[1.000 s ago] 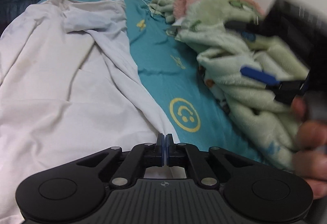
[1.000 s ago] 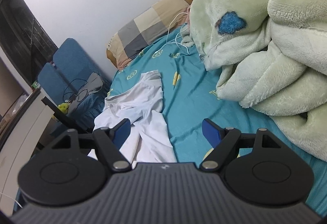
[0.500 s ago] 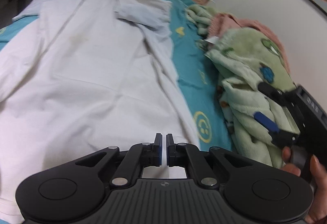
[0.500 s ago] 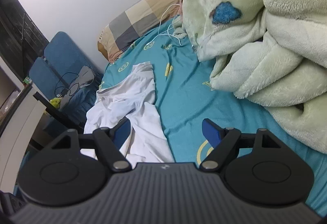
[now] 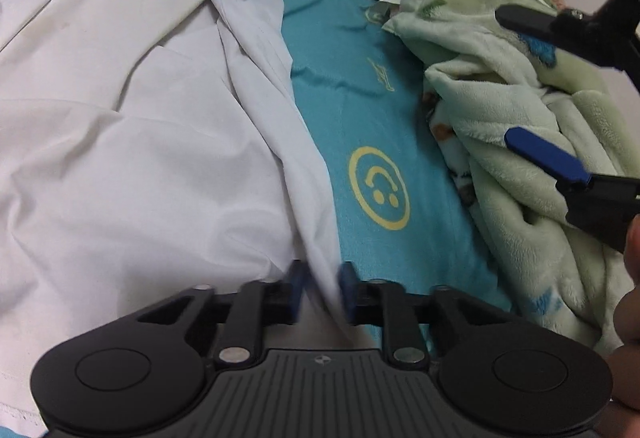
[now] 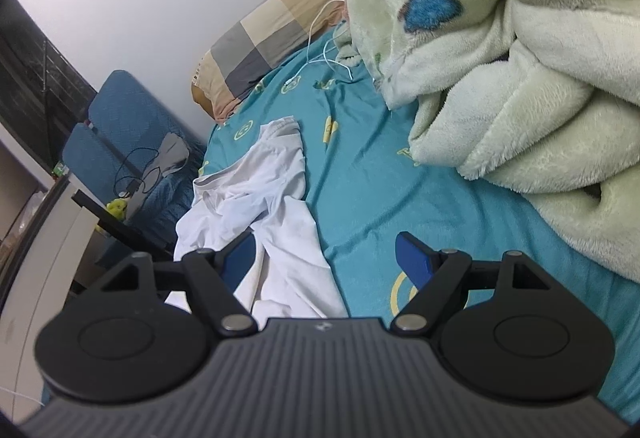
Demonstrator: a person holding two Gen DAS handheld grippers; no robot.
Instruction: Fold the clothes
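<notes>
The left gripper [image 5: 321,290] is pointed steeply down at the bed. Its jaws are closing, blurred, with the shirt's [image 5: 140,158] right edge between them. The right gripper [image 6: 326,258] is held over the sheet [image 6: 360,166], jaws wide apart and gripping nothing. A small mark on each gripper body cannot be read. The shirt is spread on the sheet, cut off at left. The blanket [image 6: 520,78] is heaped beyond.

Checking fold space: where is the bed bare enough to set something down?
Bare teal sheet runs between the white shirt and green blanket, widest by the yellow smiley. Crowded: blanket heaped on one side, shirt on the other, white cable near the pillow.
</notes>
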